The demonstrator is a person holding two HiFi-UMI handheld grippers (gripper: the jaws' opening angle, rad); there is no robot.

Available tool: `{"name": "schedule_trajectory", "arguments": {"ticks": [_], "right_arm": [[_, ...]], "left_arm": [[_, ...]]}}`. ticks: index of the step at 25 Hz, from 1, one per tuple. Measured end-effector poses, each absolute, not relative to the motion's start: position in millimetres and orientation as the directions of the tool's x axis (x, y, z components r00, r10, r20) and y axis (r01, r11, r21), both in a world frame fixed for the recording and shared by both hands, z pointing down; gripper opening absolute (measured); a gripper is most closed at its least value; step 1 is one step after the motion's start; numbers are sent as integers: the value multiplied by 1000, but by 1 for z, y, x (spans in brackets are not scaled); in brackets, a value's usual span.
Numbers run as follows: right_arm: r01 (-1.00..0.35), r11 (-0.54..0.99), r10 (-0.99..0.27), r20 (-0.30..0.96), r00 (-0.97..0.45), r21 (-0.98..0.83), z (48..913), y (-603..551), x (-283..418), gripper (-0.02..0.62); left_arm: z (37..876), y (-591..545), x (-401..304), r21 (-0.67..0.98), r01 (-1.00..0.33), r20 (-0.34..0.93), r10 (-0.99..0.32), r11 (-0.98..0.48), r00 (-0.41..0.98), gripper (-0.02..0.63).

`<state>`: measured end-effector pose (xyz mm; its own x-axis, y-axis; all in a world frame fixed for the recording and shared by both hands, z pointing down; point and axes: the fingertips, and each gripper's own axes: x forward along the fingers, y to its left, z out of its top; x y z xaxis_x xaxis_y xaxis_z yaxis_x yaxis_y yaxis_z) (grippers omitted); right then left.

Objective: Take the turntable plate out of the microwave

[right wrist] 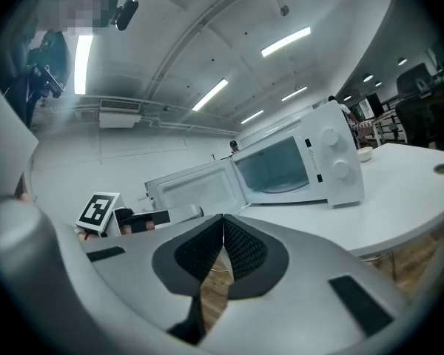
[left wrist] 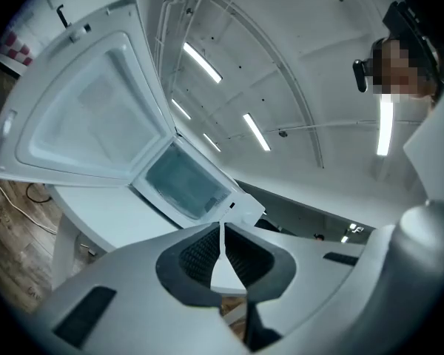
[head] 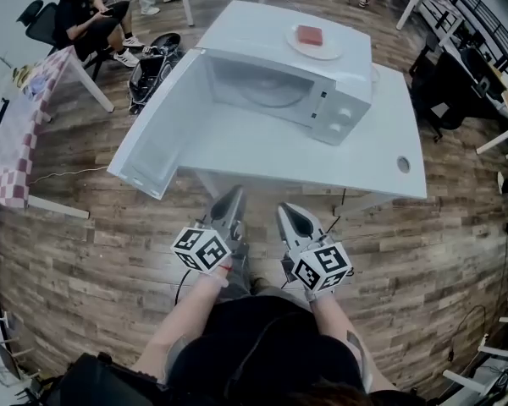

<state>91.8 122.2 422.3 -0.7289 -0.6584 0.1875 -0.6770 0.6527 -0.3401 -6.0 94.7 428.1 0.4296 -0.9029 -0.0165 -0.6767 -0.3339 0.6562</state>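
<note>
Holding both tongs low in front of our body, short of the near edge of the white table (head: 389,134), we have nothing between us and the microwave (head: 343,108) except that bare tabletop. The left gripper (head: 234,196) has its jaws pressed together with nothing in them, and the right gripper (head: 288,216) is the same, pads meeting and empty. The microwave door (head: 165,125) hangs wide open to our left and juts past the table's corner.

Off to the left we see a checkered cloth (head: 21,134) over another table, a black bag (head: 152,62) on the wood floor, and a seated person (head: 89,15) beyond it. A round hole (head: 404,164) sits in the tabletop on the right.

On the microwave's roof lies a small plate (head: 332,53) with a reddish block (head: 310,35) on it. The turntable plate (head: 271,91) lies inside the open cavity, on its floor.

From the head view only the front part of that plate shows; the cavity's top edge cuts off the rest. In the left gripper view the inside looks hazy and we cannot make the plate out.
</note>
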Motion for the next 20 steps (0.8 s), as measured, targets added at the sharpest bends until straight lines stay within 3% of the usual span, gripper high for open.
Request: {"name": "schedule_trajectory", "arguments": {"ticks": [20], "right_arm": [[-774, 498, -724, 303, -619, -392, 458, -29, 36, 20]], "left_arm": [[462, -90, -50, 756, -571, 62, -834, -320, 549, 31]]}}
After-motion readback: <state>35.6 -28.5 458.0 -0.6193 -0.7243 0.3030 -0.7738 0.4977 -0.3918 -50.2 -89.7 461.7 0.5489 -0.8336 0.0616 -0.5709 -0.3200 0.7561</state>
